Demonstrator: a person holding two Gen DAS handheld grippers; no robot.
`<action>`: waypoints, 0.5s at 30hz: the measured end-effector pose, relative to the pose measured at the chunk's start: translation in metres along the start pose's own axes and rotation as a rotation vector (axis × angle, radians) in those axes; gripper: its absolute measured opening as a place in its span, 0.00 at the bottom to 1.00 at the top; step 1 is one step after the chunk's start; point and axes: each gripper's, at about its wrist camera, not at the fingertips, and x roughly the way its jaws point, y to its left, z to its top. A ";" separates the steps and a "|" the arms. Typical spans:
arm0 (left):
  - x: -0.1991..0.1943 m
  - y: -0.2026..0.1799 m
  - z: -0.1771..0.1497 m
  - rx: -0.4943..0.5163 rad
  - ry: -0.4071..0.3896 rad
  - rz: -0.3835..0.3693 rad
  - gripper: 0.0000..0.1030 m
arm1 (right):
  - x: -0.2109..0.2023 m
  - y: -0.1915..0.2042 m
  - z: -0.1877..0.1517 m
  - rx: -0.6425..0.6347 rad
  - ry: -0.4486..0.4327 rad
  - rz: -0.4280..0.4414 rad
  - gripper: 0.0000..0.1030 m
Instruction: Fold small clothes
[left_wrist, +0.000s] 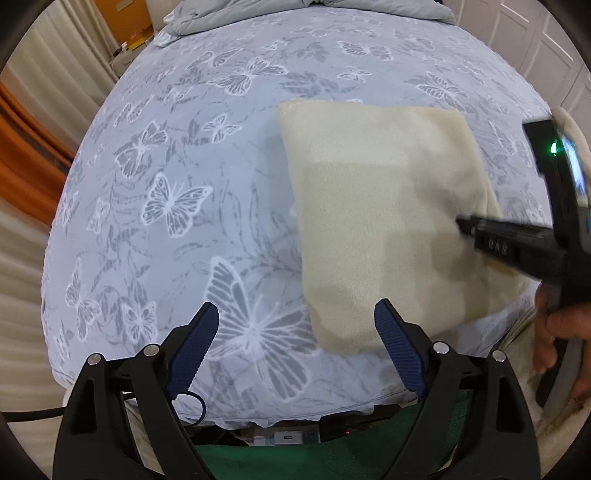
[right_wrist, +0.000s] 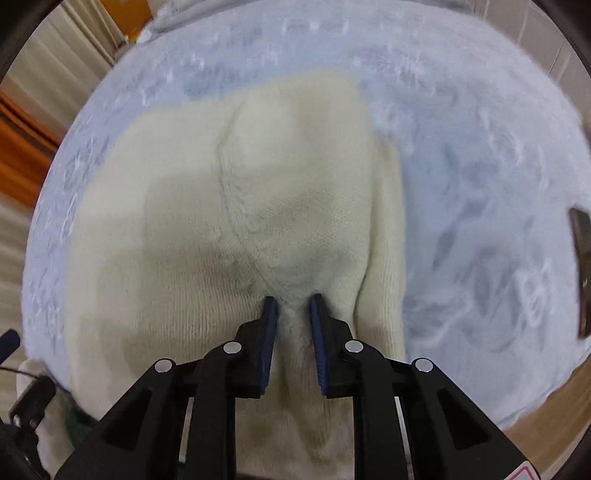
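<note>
A cream knitted garment (left_wrist: 369, 206) lies folded into a rough rectangle on the bed's butterfly-print sheet (left_wrist: 177, 192). My left gripper (left_wrist: 297, 305) hovers open over the near edge of the bed. Its right finger stands above the garment's near left corner, and nothing is between the pads. My right gripper (left_wrist: 461, 223) reaches in from the right onto the garment's right side. In the right wrist view the right gripper (right_wrist: 293, 301) is shut on a pinched ridge of the garment (right_wrist: 229, 192), and the knit bunches up between the blue pads.
A grey duvet (left_wrist: 310, 14) is heaped at the bed's far end. White panelled doors (left_wrist: 535, 48) stand to the right, orange wood (left_wrist: 22, 147) and pale curtains to the left. A person's hand (left_wrist: 557, 332) holds the right gripper. A dark flat object (right_wrist: 581, 269) lies on the sheet at right.
</note>
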 end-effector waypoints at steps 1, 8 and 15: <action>-0.001 -0.001 0.000 0.001 -0.001 -0.006 0.82 | -0.021 0.000 0.000 0.038 -0.050 0.038 0.13; 0.011 -0.007 0.000 -0.002 0.037 -0.035 0.82 | 0.008 0.001 -0.010 -0.033 -0.014 -0.057 0.12; 0.003 -0.020 0.012 -0.014 0.027 -0.111 0.89 | -0.042 -0.028 -0.023 0.121 -0.101 0.071 0.70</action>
